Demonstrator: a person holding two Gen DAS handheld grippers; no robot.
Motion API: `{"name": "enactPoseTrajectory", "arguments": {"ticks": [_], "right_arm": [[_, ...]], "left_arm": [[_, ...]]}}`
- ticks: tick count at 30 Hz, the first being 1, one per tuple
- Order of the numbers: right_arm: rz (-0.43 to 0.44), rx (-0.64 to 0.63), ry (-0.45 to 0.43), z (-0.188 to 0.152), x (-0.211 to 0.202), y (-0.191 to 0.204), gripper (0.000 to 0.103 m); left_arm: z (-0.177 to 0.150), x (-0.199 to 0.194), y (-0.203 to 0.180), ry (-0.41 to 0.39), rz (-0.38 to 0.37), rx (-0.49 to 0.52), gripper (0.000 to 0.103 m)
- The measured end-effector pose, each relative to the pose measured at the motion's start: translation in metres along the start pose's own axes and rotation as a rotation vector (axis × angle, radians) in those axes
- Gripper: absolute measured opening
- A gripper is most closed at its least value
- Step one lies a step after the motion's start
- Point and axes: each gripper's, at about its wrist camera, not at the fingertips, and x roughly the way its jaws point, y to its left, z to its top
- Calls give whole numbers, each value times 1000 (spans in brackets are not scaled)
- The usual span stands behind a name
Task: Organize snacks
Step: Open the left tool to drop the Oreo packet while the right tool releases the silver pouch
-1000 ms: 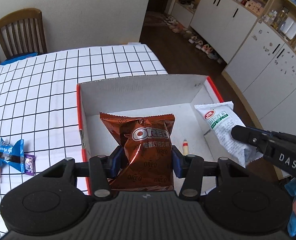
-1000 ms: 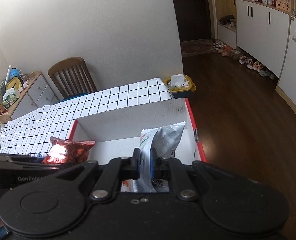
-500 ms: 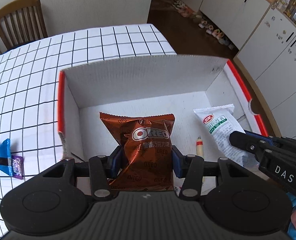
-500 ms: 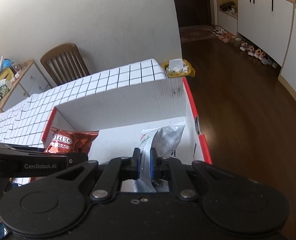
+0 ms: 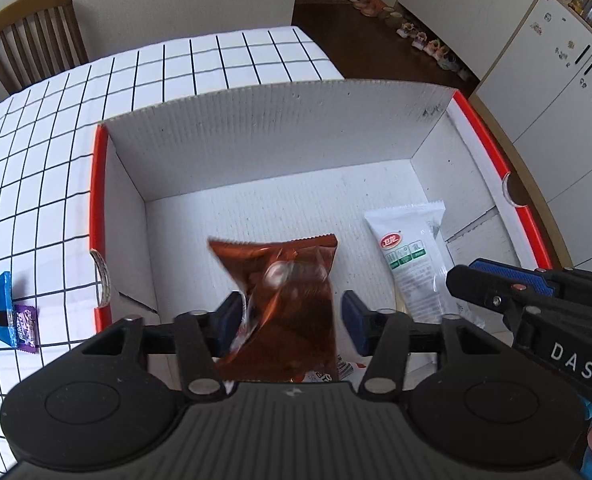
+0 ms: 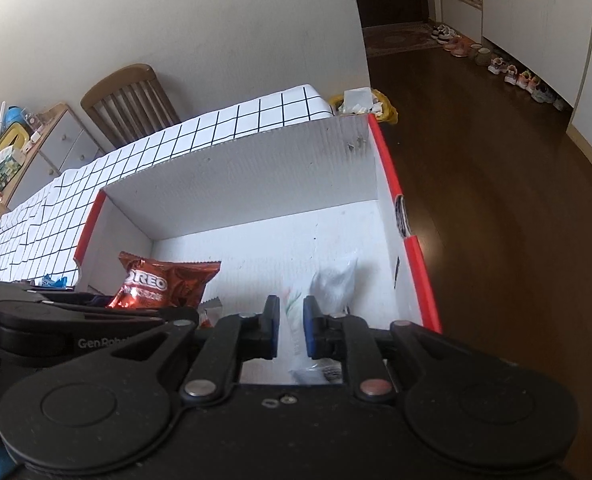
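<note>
Left gripper point(image 5: 292, 316): jaws opening, Oreo packet point(image 5: 284, 292) loose between them, inside the white box point(image 5: 256, 140). Right gripper point(image 6: 288, 330): jaws opening around the white packet point(image 6: 331, 284). Both likely light, crinkly, slippery; best pinched mid-body.

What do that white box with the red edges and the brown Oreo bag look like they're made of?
The box looks like corrugated board, cardboard or perhaps plastic: its walls show fine parallel ribs and a wavy cut top edge, with a matte white inside and red outside. The Oreo bag looks like thin glossy foil-type film: it crinkles, shines with bright reflections and has a crimped, serrated top seal.
</note>
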Motion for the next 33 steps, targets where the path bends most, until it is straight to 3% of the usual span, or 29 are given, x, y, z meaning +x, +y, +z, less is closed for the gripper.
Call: {"name": "enactPoseTrajectory", "arguments": {"ticks": [1, 8, 10, 33], "right_arm": [[5, -1, 0, 0, -1, 0, 17], [35, -12, -2, 1, -13, 0, 25], [37, -18, -8, 1, -18, 2, 33], [62, -97, -119, -8, -77, 37, 52]], "left_arm": [[0, -2, 0, -9, 1, 0, 64], [-5, -20, 2, -42, 1, 3, 64], [-7, -26, 4, -50, -2, -7, 64], [-43, -121, 26, -242, -65, 26, 64]]}}
